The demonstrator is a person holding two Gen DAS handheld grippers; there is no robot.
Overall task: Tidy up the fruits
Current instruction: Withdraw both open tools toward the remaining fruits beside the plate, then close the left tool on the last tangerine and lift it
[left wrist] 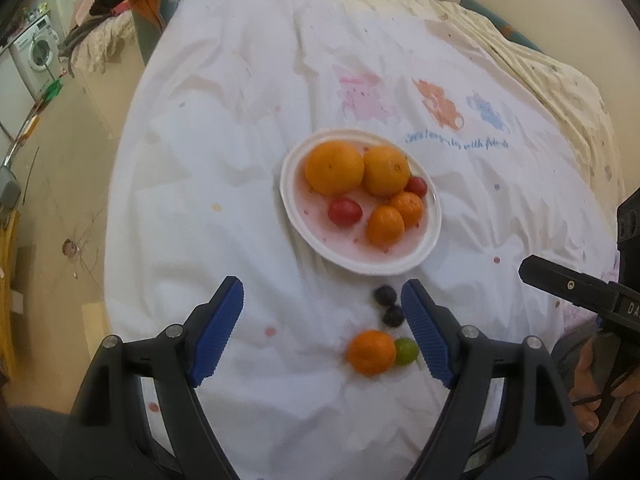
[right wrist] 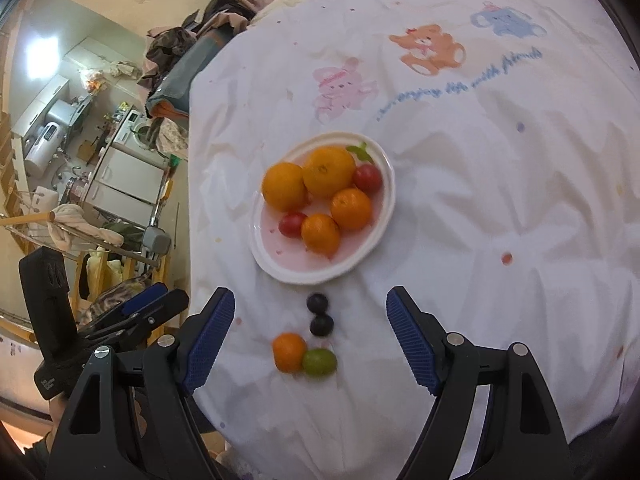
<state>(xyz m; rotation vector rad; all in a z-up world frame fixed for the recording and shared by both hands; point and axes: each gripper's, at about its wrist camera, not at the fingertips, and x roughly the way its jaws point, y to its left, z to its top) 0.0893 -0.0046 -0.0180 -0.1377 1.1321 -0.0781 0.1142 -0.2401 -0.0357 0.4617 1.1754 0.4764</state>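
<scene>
A white plate (left wrist: 430, 236) (right wrist: 380, 232) on the white bedcover holds two big oranges (left wrist: 335, 168) (right wrist: 329, 172), two small mandarins (left wrist: 385, 226) (right wrist: 320, 233) and two red tomatoes (left wrist: 345, 212) (right wrist: 292, 224). In front of the plate lie two dark berries (left wrist: 385, 294) (right wrist: 318, 303), a loose mandarin (left wrist: 371, 352) (right wrist: 289, 352) and a green fruit (left wrist: 406, 351) (right wrist: 319, 362) touching it. My left gripper (left wrist: 322, 300) hangs open above the cover, its right finger beside the berries. My right gripper (right wrist: 310, 308) is open over the loose fruit, with nothing between its pads.
The bedcover (left wrist: 240, 160) has printed animals (left wrist: 438, 104) and falls off at its left edge to the floor (left wrist: 60, 200). Piled clothes (left wrist: 116, 4) and a washing machine (left wrist: 34, 46) stand at the far left. A hand (left wrist: 592, 384) holds the other gripper at the right.
</scene>
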